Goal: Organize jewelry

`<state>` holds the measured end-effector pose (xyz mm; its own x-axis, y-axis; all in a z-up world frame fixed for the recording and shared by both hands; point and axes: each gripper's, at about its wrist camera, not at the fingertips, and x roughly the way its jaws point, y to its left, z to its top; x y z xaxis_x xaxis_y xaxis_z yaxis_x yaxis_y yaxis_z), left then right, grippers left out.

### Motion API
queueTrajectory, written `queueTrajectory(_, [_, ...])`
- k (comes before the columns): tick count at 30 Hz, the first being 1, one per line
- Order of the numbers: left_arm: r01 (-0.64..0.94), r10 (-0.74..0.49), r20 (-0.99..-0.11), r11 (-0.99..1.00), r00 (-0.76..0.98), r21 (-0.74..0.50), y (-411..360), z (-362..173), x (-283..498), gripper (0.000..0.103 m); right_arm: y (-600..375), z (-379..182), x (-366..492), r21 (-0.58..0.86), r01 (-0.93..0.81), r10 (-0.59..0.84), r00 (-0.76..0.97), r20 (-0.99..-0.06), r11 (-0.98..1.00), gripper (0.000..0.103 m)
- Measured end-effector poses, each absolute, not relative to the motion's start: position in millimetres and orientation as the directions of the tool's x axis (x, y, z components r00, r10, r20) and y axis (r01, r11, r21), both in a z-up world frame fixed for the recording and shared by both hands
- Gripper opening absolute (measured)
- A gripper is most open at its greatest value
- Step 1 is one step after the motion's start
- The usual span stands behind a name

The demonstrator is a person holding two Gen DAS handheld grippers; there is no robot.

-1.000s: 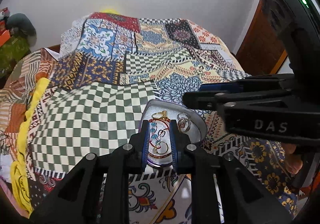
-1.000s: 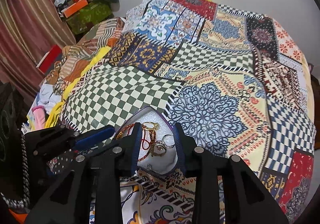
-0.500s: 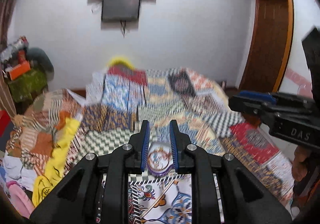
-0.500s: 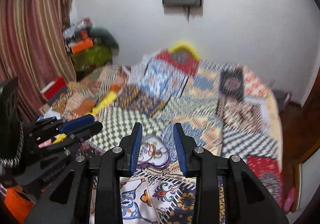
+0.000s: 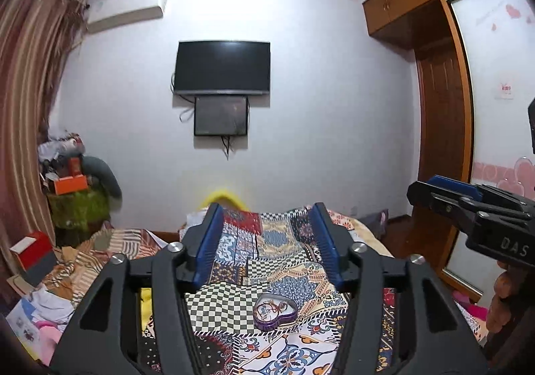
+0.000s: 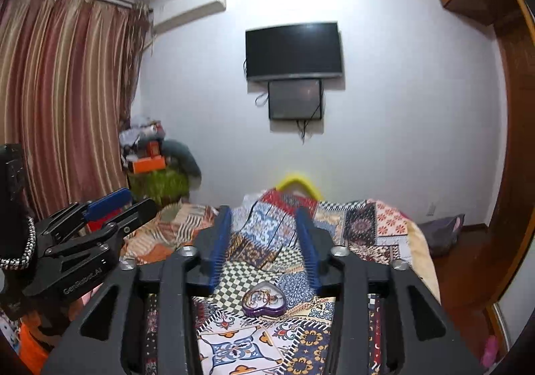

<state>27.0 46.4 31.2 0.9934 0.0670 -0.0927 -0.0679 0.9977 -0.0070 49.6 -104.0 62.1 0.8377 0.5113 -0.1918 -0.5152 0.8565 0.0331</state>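
A purple heart-shaped jewelry box [image 5: 275,310] lies open on the patchwork bedspread [image 5: 284,241], with rings and chains inside. It also shows in the right wrist view [image 6: 264,302]. My left gripper [image 5: 267,211] is open and empty, raised well above and behind the box. My right gripper [image 6: 264,212] is open and empty, also held high and back from the box. The right gripper shows at the right edge of the left wrist view [image 5: 444,189]. The left gripper shows at the left of the right wrist view [image 6: 130,202].
A wall TV [image 5: 223,68] hangs over the far end of the bed. Striped curtains [image 6: 67,100] hang at the left. Piled boxes and clothes [image 5: 73,187] stand in the left corner. A wooden wardrobe [image 5: 444,127] stands at the right.
Both grippers have pulled up and back from close over the box to a high, level view of the room. Both have opened wider.
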Motion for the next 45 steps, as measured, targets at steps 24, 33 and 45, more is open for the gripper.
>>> queueTrajectory(24, [-0.086,0.08,-0.094,0.994,0.992,-0.069,48,24,-8,0.091,-119,53,9,0.026,-0.4,0.4,0.91,-0.11,0.916,0.101])
queueTrajectory(33, [-0.09,0.085,-0.098,0.995,0.992,-0.051,44,22,-7,0.094,-123,48,5,0.03,-0.402,0.402,0.906,-0.135,0.915,0.101])
queueTrajectory(45, [-0.08,0.077,-0.104,0.996,0.992,-0.029,40,20,-5,0.098,-128,50,1,0.04,-0.401,0.402,0.904,-0.145,0.915,0.101])
